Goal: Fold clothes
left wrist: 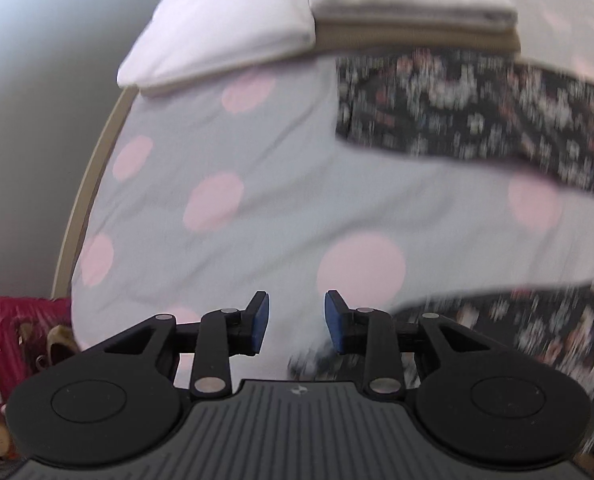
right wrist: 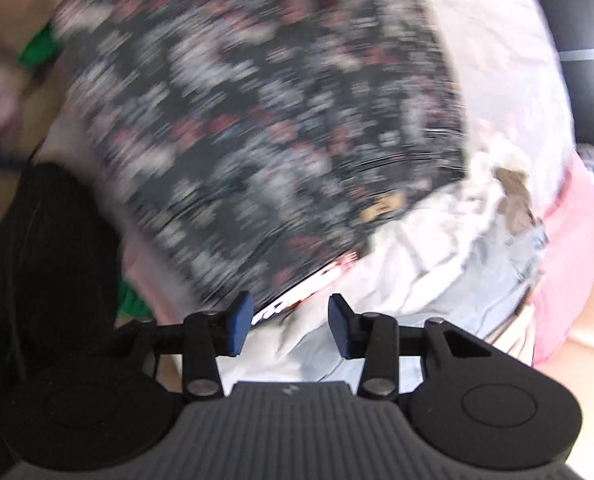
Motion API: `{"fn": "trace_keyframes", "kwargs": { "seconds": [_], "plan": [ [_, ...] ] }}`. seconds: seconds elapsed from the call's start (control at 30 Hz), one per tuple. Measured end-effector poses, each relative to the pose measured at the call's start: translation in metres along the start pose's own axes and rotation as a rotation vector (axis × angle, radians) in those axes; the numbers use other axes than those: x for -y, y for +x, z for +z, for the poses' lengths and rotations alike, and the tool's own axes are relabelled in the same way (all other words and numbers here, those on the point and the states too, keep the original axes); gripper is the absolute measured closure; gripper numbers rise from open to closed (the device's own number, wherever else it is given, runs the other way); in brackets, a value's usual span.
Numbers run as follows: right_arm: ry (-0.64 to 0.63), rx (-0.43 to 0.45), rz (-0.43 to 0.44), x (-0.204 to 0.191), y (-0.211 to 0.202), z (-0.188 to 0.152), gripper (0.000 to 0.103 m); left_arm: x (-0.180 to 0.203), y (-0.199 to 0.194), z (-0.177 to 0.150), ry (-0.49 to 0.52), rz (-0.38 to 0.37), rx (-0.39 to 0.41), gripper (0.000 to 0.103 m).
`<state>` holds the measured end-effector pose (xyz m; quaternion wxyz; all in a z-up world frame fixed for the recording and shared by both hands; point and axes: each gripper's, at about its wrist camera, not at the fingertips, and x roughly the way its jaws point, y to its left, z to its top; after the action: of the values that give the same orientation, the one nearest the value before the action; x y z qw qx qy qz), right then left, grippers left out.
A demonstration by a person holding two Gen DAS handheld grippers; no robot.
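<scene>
The left gripper [left wrist: 297, 326] points down at a bed covered by a pale grey sheet with large pink dots [left wrist: 233, 184]; its blue-padded jaws stand partly apart with nothing pinched between them. The dark floral-print garment of thin fabric [left wrist: 477, 116] lies on that sheet in two blurred stretches: one band runs across the bed ahead of the gripper and off to the right, and a second part lies just right of the right-hand pad, its edge reaching under the gripper. Beyond the far band, a stack of folded white and beige cloths [left wrist: 397, 4] rests near the bed's far edge.

The right gripper [right wrist: 291, 328] also has its jaws partly apart and empty. The same floral garment [right wrist: 257, 120] fills the view ahead of it, its near edge just beyond the fingertips, beside a rumpled white and pale blue cloth [right wrist: 437, 260].
</scene>
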<state>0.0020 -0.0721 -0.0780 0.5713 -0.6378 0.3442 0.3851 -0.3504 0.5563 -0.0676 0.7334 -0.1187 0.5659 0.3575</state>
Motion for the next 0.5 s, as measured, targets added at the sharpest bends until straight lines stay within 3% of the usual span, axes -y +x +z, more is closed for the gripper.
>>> {"fn": "trace_keyframes", "kwargs": {
  "seconds": [0.3, 0.5],
  "plan": [
    [0.417, 0.107, 0.006, 0.097, 0.043, 0.046, 0.059, 0.018, 0.029, 0.069, -0.084, 0.021, 0.155, 0.074],
    [0.762, 0.164, 0.062, 0.159, 0.094, 0.059, 0.055, 0.027, 0.071, 0.104, -0.170, 0.041, 0.188, 0.074]
  ]
}}
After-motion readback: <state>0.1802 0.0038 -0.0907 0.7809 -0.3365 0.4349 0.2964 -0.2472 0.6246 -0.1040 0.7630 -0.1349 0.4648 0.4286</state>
